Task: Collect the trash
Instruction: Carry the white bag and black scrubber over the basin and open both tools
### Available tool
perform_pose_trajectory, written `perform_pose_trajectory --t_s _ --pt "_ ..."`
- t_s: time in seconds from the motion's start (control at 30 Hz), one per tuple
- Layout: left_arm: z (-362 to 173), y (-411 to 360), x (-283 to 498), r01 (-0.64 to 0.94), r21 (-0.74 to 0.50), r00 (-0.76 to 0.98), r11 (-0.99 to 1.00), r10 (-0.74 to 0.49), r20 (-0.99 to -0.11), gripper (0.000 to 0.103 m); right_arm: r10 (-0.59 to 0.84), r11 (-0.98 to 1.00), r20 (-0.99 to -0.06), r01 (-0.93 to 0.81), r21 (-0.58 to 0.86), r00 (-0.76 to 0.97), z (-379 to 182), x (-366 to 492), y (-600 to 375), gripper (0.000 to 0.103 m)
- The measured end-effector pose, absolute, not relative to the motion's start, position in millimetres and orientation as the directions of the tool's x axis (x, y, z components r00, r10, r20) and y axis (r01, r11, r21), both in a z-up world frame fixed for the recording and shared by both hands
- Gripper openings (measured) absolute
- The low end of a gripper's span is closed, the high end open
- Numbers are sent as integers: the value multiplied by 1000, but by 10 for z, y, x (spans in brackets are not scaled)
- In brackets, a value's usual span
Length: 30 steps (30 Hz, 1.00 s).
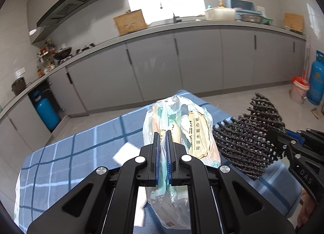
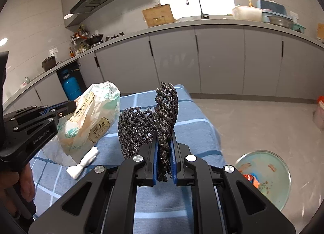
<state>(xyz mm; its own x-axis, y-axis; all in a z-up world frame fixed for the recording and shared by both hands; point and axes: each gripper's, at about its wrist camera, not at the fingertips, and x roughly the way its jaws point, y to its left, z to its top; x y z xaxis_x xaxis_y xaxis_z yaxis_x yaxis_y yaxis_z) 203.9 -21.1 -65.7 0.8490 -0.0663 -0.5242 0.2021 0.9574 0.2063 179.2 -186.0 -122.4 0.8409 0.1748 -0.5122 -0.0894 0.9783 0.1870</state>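
My left gripper (image 1: 162, 135) is shut on a crumpled clear plastic tissue wrapper (image 1: 194, 130) with printed labels, held above the blue checked tablecloth (image 1: 81, 145). The same wrapper (image 2: 91, 120) shows at the left of the right wrist view, with the left gripper (image 2: 70, 107) clamped on it. My right gripper (image 2: 164, 132) is shut on a black foam net sleeve (image 2: 139, 128), which stands up between its blue pads (image 2: 172, 157). That net (image 1: 249, 130) appears at the right in the left wrist view. A white crumpled tissue (image 2: 83, 163) lies on the cloth below the wrapper.
A round bin (image 2: 281, 173) with scraps inside stands on the floor to the right of the table. Grey kitchen cabinets (image 1: 182, 62) run along the far wall. Blue gas cylinders (image 1: 317, 80) and a bucket (image 1: 299, 90) stand on the floor.
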Motion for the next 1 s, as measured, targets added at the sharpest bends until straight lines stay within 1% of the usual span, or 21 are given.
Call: perform_pose_trajectory --t_s 0.3,0.5,1.0 --pt "-731 -832 2046 323 218 834 921 -168 -526 7 81 982 -532 24 187 843 -1357 1735 -2385 12" --pt "-867 -1239 2050 409 199 795 891 -241 -556 7 23 977 -552 97 188 834 -1477 1708 -2744 12" --pt "-1029 -1755 2098 499 187 744 846 -307 -594 7 -33 966 -577 175 193 816 -1633 1691 -3109 12"
